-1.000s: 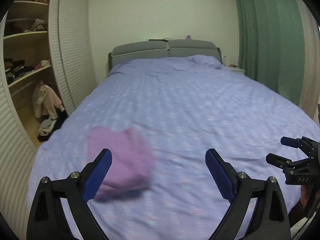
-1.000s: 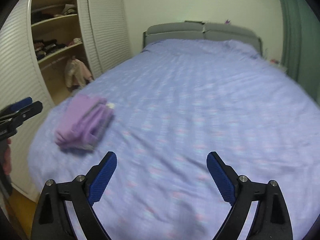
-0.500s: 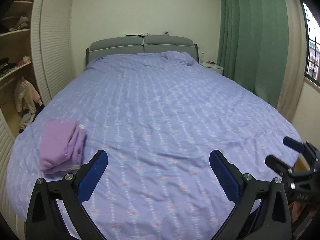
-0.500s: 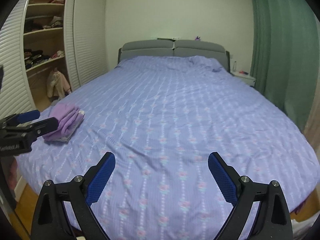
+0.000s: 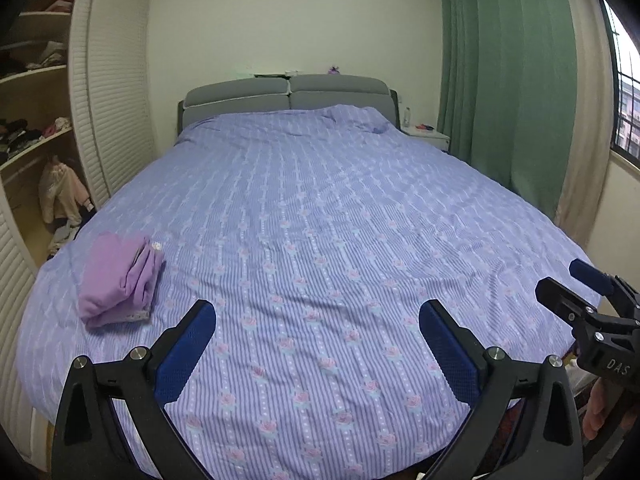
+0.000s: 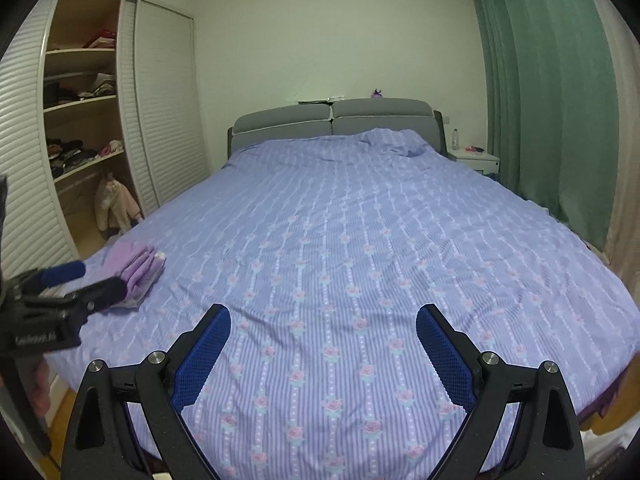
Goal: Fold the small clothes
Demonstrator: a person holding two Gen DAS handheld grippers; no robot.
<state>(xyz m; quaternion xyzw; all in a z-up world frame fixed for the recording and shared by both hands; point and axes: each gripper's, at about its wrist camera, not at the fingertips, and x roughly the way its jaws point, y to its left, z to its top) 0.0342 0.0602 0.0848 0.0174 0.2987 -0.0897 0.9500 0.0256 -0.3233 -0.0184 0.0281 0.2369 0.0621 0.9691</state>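
The left gripper (image 5: 316, 352) hangs above the near edge of the bed (image 5: 340, 208) with its blue pads spread wide and nothing between them; the right gripper (image 6: 322, 350) is likewise spread and empty, held level beside it at about three o'clock of the left one.

The one small garment in sight is a lilac folded piece (image 5: 120, 278); it lies on the striped, rose-printed cover near the bed's left corner, at roughly ten o'clock from the left gripper and nine to ten o'clock from the right (image 6: 134, 270); it rests as a compact stack with its layered edges facing toward the middle of the bed, touching only the cover.

No unfolded clothing shows on the bed; the open wardrobe (image 6: 80, 128) at nine o'clock holds heaps on its shelves, though which are meant for folding cannot be told.

My judgement is that this piece is done and the hands are between items; the step in hand is fetching the next garment. To do it well, keep both sets of pads open while travelling; lay the next piece flat in the broad bare stretch at twelve o'clock, well apart from the lilac stack so it is not dragged; pinch cloth only, lifting clear of the cover so the bedding does not bunch; smooth before the first fold.
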